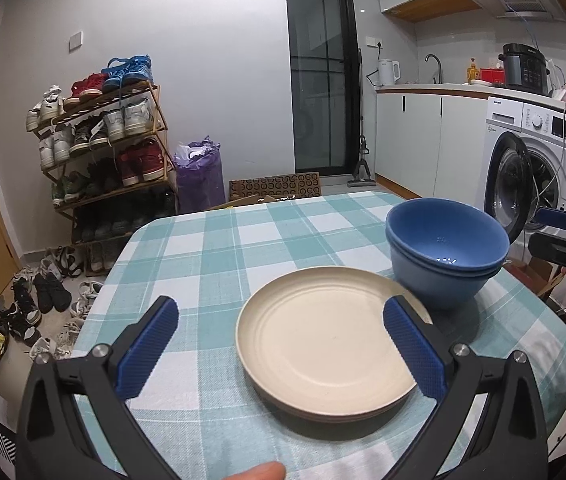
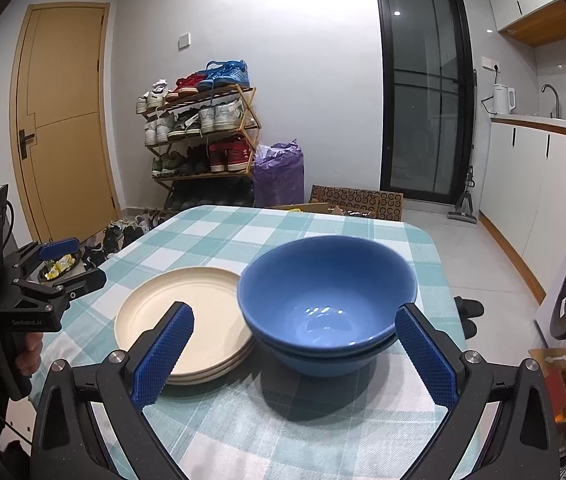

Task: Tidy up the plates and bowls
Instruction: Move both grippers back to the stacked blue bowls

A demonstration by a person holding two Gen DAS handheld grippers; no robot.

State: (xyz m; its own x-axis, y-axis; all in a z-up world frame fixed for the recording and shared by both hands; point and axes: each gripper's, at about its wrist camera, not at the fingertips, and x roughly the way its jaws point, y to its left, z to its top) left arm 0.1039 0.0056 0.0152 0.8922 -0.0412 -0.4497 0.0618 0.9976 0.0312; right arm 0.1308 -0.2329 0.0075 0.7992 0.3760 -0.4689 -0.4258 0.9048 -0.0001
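I am holding my left gripper [image 1: 281, 344] low over the near edge of the table [image 1: 203, 264], its fingers spread wide and gripping nothing, with the right pad [image 1: 413, 350] hanging over the rim of the cream plates [image 1: 323, 344] just ahead of it. My right gripper [image 2: 293, 354] is hovering beside it, its fingers likewise standing apart and empty, framing the blue bowls [image 2: 325, 308] in front of them. The plates are sitting in 1 stack, at least 3 by the edges I am seeing from the right wrist, and the 2 bowls are nesting one inside the other, just beside the plates and perhaps touching their rim. I am judging the sorting as nearly finished: like is already lying with like, and all that is remaining, if anything, is squaring the 2 stacks. Further off, the checked cloth is lying bare, and beyond it the shoe rack [image 2: 203, 136] is standing against the wall
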